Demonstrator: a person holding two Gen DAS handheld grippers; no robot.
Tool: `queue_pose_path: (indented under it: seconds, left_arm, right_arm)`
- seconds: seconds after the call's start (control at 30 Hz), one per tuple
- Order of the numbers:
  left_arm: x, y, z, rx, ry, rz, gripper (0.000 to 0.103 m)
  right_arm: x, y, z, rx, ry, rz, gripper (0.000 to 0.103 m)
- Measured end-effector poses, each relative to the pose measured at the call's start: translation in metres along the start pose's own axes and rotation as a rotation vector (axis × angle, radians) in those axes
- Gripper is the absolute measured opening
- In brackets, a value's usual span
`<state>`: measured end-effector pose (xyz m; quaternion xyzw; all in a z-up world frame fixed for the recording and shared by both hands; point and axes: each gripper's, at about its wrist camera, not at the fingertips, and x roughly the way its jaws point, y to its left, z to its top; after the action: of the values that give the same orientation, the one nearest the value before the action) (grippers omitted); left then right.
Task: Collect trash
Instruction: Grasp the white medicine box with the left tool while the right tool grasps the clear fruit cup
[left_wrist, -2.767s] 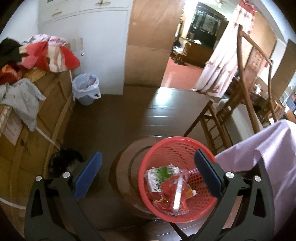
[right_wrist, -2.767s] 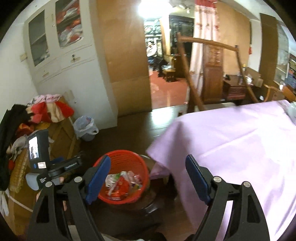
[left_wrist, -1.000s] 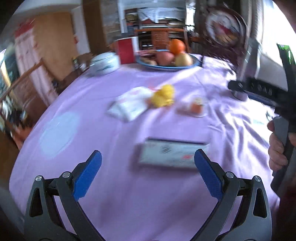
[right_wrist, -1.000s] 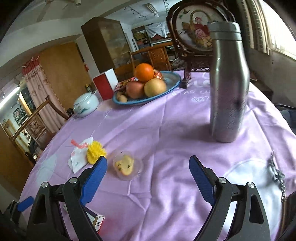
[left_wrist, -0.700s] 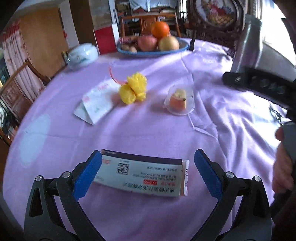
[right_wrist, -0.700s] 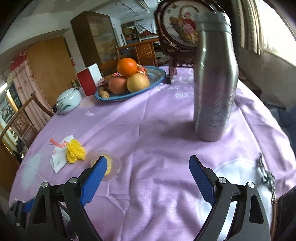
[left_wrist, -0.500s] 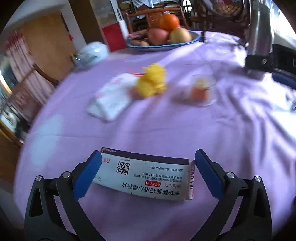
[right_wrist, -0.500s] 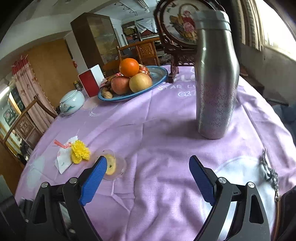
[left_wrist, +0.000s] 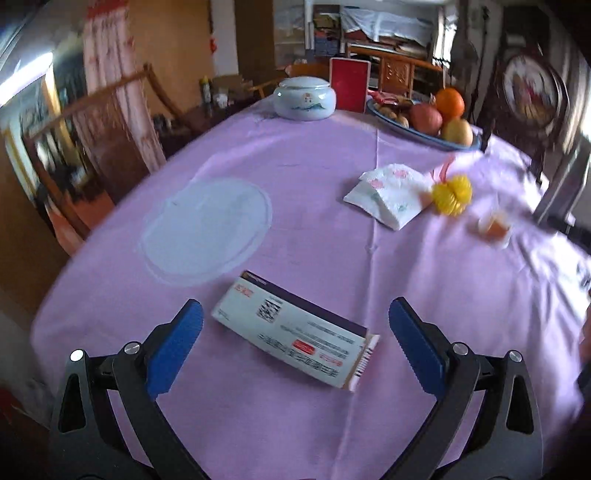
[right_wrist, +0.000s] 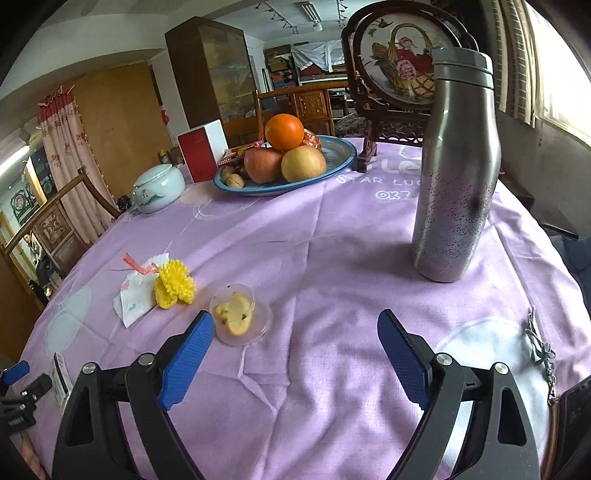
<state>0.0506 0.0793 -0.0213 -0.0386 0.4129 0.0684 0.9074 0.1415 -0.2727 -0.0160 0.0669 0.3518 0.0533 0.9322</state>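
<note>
My left gripper (left_wrist: 295, 332) hangs spread wide over the flat box (left_wrist: 295, 334); lying slantwise, it might skid on the purple cloth (left_wrist: 314, 184). Right gripper (right_wrist: 295, 347) gapes empty too.

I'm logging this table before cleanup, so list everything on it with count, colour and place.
medicine box: 1, white and purple, flat between the left fingers
napkin: 1, white, mid-table
yellow pom-pom: 1, on the napkin's edge
clear plastic cup: 1, yellowish food inside, near the right gripper
steel bottle: 1, grey, upright
fruit plate: 1, blue, far side
lidded jar: 1, white
red box: 1
tablecloth: 1, lilac
left hand-held gripper: open
right hand-held gripper: open, empty
</note>
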Motion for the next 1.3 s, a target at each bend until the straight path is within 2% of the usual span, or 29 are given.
queue_pose_path:
  seconds: [0.07,0.13,0.3,0.43,0.5,0.6,0.73,0.77,0.87,0.97,1.07,1.17,1.3]
  left_arm:
    - [0.009,-0.001,-0.002,-0.055,0.034,-0.053,0.097]
    - [0.015,-0.006,-0.006,-0.07,0.073,-0.079,0.097]
    - [0.033,-0.018,-0.005,-0.017,0.109,-0.016,0.097]
    - [0.046,-0.034,0.021,0.043,0.095,-0.147,0.097]
    - [0.048,-0.043,0.028,0.073,0.083,-0.131,0.097]
    - [0.04,-0.045,0.025,0.066,0.037,-0.145,0.097]
    - [0.042,-0.032,0.014,0.063,0.015,-0.055,0.097]
    - [0.045,-0.026,0.012,0.05,0.035,-0.054,0.097]
    - [0.048,-0.012,0.014,-0.011,0.057,-0.116,0.097]
    - [0.057,-0.013,0.014,-0.018,0.104,-0.113,0.097]
    - [0.065,-0.015,0.014,-0.006,0.15,-0.099,0.097]
    - [0.066,-0.019,0.013,0.007,0.15,-0.079,0.097]
    - [0.071,-0.029,0.011,0.064,0.17,-0.014,0.097]
  right_arm:
    - [0.001,-0.001,0.0,0.002,0.006,0.003,0.089]
    - [0.002,-0.002,0.001,0.007,0.01,0.008,0.089]
    - [0.002,-0.003,0.002,0.021,0.014,0.026,0.089]
    - [0.002,-0.001,0.001,0.011,0.012,0.02,0.089]
    - [0.003,-0.003,0.001,0.014,0.014,0.019,0.089]
    - [0.003,-0.006,0.002,0.025,0.016,0.022,0.089]
    - [0.004,-0.006,0.002,0.026,0.021,0.03,0.089]
    - [0.005,-0.005,0.001,0.024,0.023,0.032,0.089]
    - [0.007,0.001,-0.001,-0.004,0.023,0.025,0.089]
    - [0.01,0.005,-0.004,-0.03,0.024,0.016,0.089]
    - [0.012,0.009,-0.006,-0.045,0.027,0.027,0.089]
    - [0.012,0.012,-0.007,-0.066,0.019,0.031,0.089]
    - [0.012,0.011,-0.005,-0.072,0.008,0.043,0.087]
